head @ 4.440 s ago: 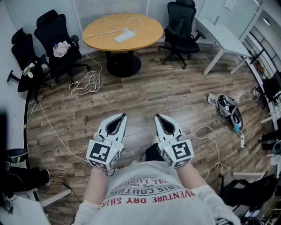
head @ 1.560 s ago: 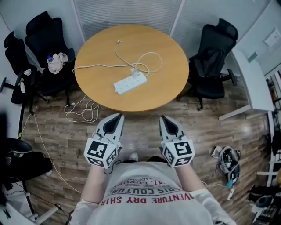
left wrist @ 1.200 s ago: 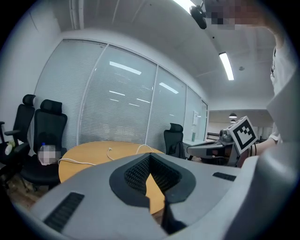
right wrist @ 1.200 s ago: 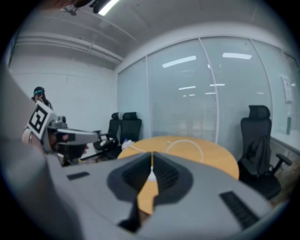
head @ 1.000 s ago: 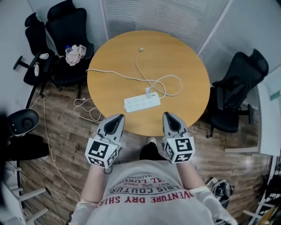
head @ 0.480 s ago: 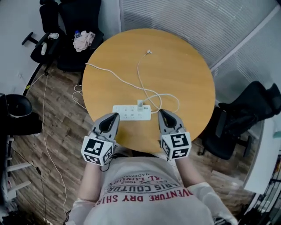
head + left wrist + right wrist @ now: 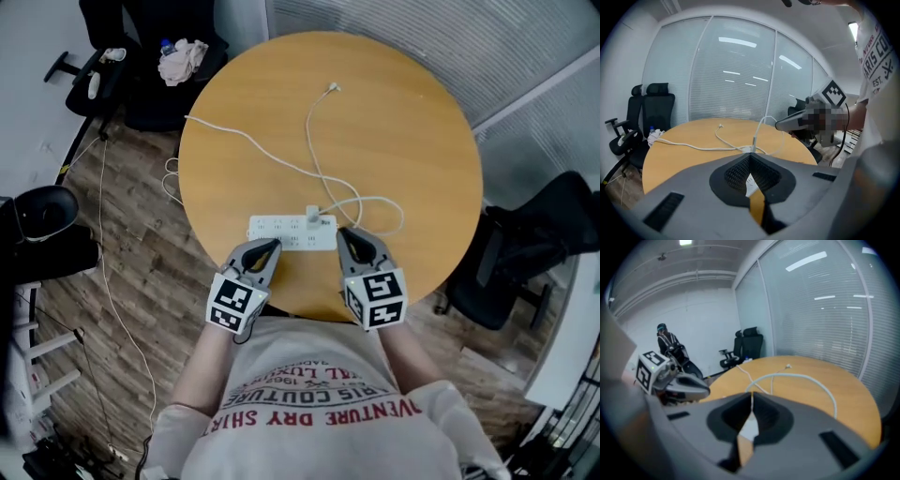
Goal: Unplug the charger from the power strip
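Note:
A white power strip (image 7: 292, 231) lies near the front edge of the round wooden table (image 7: 412, 141). A white charger (image 7: 313, 215) is plugged into its right part. The charger's white cable (image 7: 319, 169) loops across the tabletop to a loose end (image 7: 335, 87). My left gripper (image 7: 272, 246) is shut and empty, its tip just in front of the strip's left part. My right gripper (image 7: 345, 234) is shut and empty too, its tip beside the strip's right end. In the left gripper view the shut gripper (image 7: 750, 155) points at the charger (image 7: 752, 148). In the right gripper view the gripper (image 7: 751, 394) faces the cable loop (image 7: 806, 378).
Black office chairs (image 7: 141, 66) stand beyond the table at top left, one holding a cloth (image 7: 183, 58). Another black chair (image 7: 534, 253) stands at the right. The strip's lead (image 7: 239, 139) runs off the table's left edge to loose cables on the wooden floor (image 7: 103, 234).
Both grippers have come down and forward over the table's front edge, closer to the power strip. The left gripper has also shifted right. Their jaws stayed shut.

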